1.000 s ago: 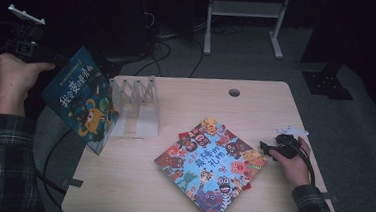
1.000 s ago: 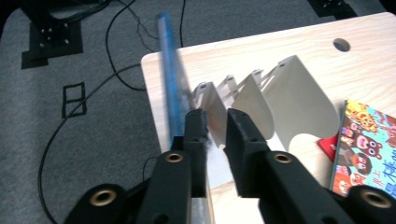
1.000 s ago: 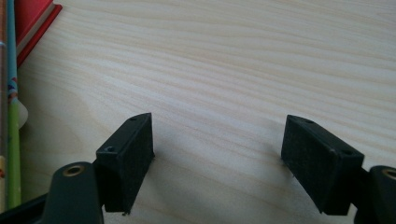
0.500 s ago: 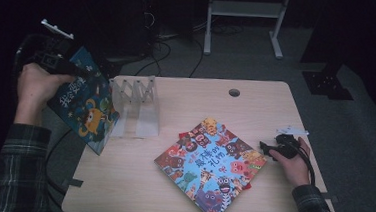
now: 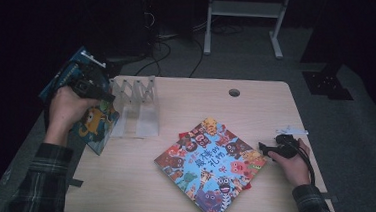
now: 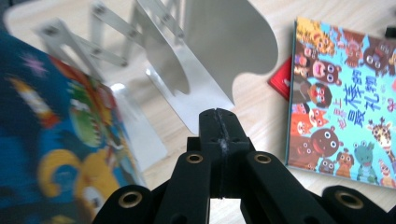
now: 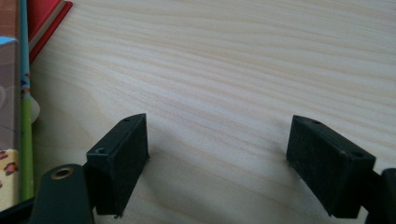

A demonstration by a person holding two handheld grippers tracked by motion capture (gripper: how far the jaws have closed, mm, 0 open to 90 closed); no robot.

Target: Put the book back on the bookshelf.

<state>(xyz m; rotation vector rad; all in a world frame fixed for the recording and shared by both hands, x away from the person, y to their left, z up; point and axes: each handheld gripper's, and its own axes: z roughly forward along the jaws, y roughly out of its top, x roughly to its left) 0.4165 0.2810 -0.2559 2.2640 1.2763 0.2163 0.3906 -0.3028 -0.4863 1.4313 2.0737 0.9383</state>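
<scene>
blue book [image 6: 51,140] just beside left gripper [image 6: 218,122], rack [image 6: 205,60] ahead

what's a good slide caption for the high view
Left gripper carries a blue picture book toward the clear book rack; right gripper rests open beside a second book.

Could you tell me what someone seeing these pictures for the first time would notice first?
Most striking is the bright animal-covered picture book lying flat and askew in the middle of the pale wooden table. At the table's left edge, the left gripper, jaws shut, is beside a second, blue book next to a clear accordion book rack. The right gripper rests on bare wood at the right with its jaws open.
</scene>
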